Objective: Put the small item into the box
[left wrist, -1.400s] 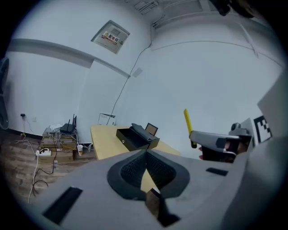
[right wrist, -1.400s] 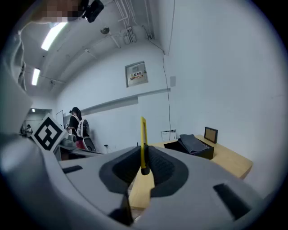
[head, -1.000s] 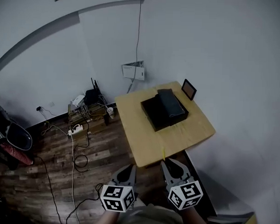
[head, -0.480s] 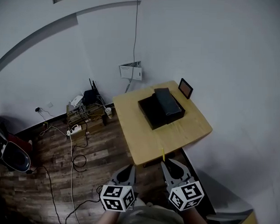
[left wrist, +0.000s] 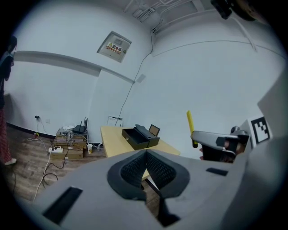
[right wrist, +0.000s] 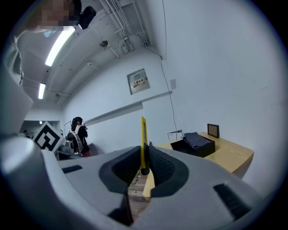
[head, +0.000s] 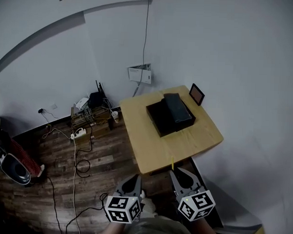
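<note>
I'm facing the wooden table point(head: 155, 153) at twelve o'clock, the black box point(head: 161, 120) waiting on it well ahead. My right gripper point(head: 177, 174) is pinching the thin yellow stick point(head: 172, 162) upright for the carry, while my left gripper point(head: 133, 180), at its nine o'clock, is riding closed and empty.

Your head view is dim and bends hard at its edges, the floor point(head: 28, 201) sinking into murk; ceiling tubes point(right wrist: 58, 42) glare softly in the right gripper view; both gripper views darken to a round vignette, and the right gripper point(right wrist: 144, 155) looks soft up close, perhaps unfocused.
</note>
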Tool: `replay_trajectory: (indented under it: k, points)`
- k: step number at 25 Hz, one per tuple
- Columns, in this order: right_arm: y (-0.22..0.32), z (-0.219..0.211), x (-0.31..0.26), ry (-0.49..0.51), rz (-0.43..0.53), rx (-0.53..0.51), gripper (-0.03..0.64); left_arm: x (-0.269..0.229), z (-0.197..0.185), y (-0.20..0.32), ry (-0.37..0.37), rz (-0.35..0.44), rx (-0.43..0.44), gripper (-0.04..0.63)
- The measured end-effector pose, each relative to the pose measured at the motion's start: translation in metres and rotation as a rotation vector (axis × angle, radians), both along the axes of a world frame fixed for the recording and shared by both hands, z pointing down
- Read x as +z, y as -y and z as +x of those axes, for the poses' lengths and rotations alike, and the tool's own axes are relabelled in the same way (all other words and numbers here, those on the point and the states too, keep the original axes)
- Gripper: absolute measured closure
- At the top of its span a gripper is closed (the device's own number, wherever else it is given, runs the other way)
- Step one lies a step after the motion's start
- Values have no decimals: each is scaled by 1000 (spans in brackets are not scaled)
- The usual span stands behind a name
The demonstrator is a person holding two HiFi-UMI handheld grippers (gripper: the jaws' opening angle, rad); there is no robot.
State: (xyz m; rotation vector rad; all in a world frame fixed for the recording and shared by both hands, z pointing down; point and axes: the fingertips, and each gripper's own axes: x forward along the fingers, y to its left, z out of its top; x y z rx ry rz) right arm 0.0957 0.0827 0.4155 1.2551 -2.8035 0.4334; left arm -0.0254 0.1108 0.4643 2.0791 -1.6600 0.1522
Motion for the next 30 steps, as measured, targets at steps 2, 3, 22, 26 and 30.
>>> replay_trajectory:
  k: [2, 3, 22, 26, 30]
  points:
    - [6, -2, 0, -4, -1, -7, 569, 2, -4, 5, 1, -6, -10, 594]
    - [10, -3, 1, -5, -3, -8, 569, 4, -6, 9, 1, -9, -12, 594]
    - [163, -17, -1, -67, -22, 34, 569, 9, -21, 167, -46, -13, 24, 594]
    - [199, -26, -5, -85, -18, 38, 569, 7, -25, 202, -48, -18, 46, 594]
    - [231, -35, -1, -108, -18, 44, 569, 10, -33, 232, -46, -25, 55, 594]
